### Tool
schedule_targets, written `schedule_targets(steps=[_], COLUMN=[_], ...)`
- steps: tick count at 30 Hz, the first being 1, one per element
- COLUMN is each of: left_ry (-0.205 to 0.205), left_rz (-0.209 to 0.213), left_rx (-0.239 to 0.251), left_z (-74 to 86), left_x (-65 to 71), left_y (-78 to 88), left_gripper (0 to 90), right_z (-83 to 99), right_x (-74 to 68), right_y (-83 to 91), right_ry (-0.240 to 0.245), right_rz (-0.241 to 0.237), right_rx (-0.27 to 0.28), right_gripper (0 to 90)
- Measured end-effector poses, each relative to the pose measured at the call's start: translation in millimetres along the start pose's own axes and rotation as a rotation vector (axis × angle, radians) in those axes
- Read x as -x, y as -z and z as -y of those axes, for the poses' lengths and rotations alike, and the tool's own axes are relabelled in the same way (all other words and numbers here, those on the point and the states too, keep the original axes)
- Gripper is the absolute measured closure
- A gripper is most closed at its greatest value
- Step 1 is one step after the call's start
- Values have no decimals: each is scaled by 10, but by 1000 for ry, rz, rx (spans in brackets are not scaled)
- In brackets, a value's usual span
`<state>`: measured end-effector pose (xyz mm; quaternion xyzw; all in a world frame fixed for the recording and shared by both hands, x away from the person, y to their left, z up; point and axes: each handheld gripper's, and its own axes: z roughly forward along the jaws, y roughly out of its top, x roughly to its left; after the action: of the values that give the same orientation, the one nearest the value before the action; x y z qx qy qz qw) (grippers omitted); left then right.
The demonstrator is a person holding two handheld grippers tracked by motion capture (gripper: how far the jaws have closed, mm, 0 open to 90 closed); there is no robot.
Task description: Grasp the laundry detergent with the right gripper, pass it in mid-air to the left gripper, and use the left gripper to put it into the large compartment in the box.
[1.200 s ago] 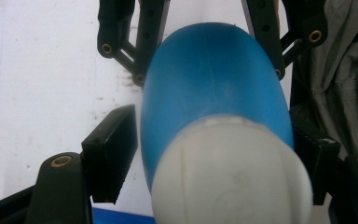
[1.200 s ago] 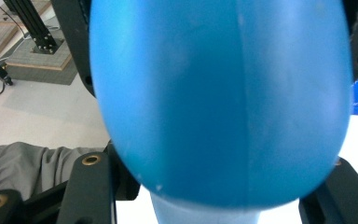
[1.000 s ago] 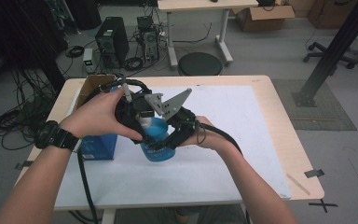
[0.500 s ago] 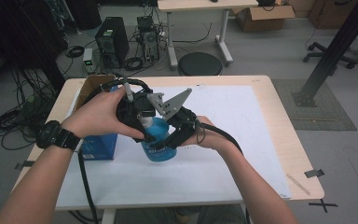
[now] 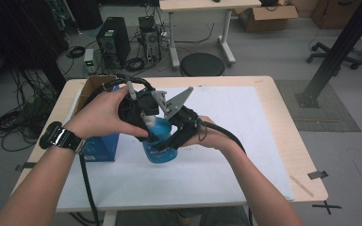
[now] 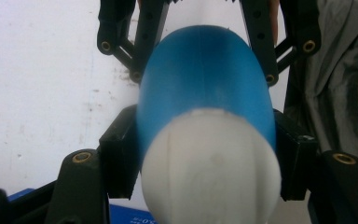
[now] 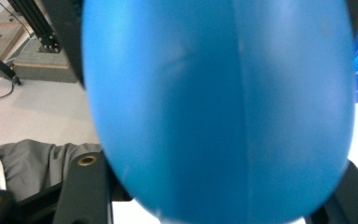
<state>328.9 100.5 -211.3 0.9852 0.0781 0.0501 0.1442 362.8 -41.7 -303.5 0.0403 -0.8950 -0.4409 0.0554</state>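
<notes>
Forearms enter from the near edge of the desk (image 5: pixel 264 94), the left one wearing a black watch (image 5: pixel 59 137).

Left tool (image 5: pixel 143 123): held in the left hand (image 5: pixel 101 113), near the desk's middle. In the left gripper view its two black jaws press on either side of the bottle (image 5: pixel 159 143), just below the white cap (image 6: pixel 212 168). Judged to be pinching the neck so the top is kept steady.

Right tool (image 5: pixel 172 139): held in the right hand (image 5: pixel 207 136), coming in from the right, with its grey three-cornered plate (image 5: pixel 172 100) on top. In the right gripper view the blue body sits close between the jaws; the far linkage seen in the left gripper view straddles the body. Judged to be clamped on the bottle lower down, so that the two grips oppose each other, perhaps for twisting or passing over.

Bottle: blue plastic, white cap, tilted, lifted or resting on the white sheet (image 5: pixel 245 122); whether its base touches cannot be told.

Blue box (image 5: pixel 101 148): left of the bottle, on the desk, partly behind the left hand.

Cardboard box (image 5: pixel 92 87): far left corner of the desk, open.

Floor beyond: computer towers (image 5: pixel 113 42), round stool (image 5: pixel 201 63), tangled cables.
</notes>
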Motion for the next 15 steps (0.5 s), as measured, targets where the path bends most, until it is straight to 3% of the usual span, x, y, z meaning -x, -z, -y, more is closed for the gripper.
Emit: schedule_targets(steps=[1,2,3,4,5,6,8,9,10,11,12,14,15], left_ry=[27,27,65,65,107,107,167,227,227,271,305,406,491], left_rz=[-14,-14,-29,-29,-45,-45,-60,-84,-84,-106,-121,-167,-200], left_rx=[2,2,-8,-8,-15,-15,-31,-46,-46,-50,-52,-54,-59], left_z=[-15,-15,-16,-16,-8,-8,6,23,23,35,44,77,111], left_x=[-17,-17,-50,-50,-92,-92,-141,-194,-194,-230,-251,-320,-375], left_y=[44,44,106,106,178,178,257,337,337,391,423,519,598], left_gripper=[379,379,380,380,380,380,380,379,380,380,380,380,380], right_z=[-4,-4,16,16,54,54,106,171,171,245,245,322,372], right_x=[8,8,29,29,43,43,72,91,91,108,108,117,121], right_y=[21,21,31,31,70,70,142,241,241,337,337,430,486], right_ry=[-9,-9,-36,-36,-37,-37,-63,-71,-71,-95,-95,-112,-127], right_rz=[27,27,36,36,78,78,95,140,140,169,169,202,219], right_rx=[3,3,-24,-24,-49,-49,-68,-120,-120,-170,-170,-225,-264], right_gripper=[258,258,154,154,105,105,88,86,86,77,77,76,76])
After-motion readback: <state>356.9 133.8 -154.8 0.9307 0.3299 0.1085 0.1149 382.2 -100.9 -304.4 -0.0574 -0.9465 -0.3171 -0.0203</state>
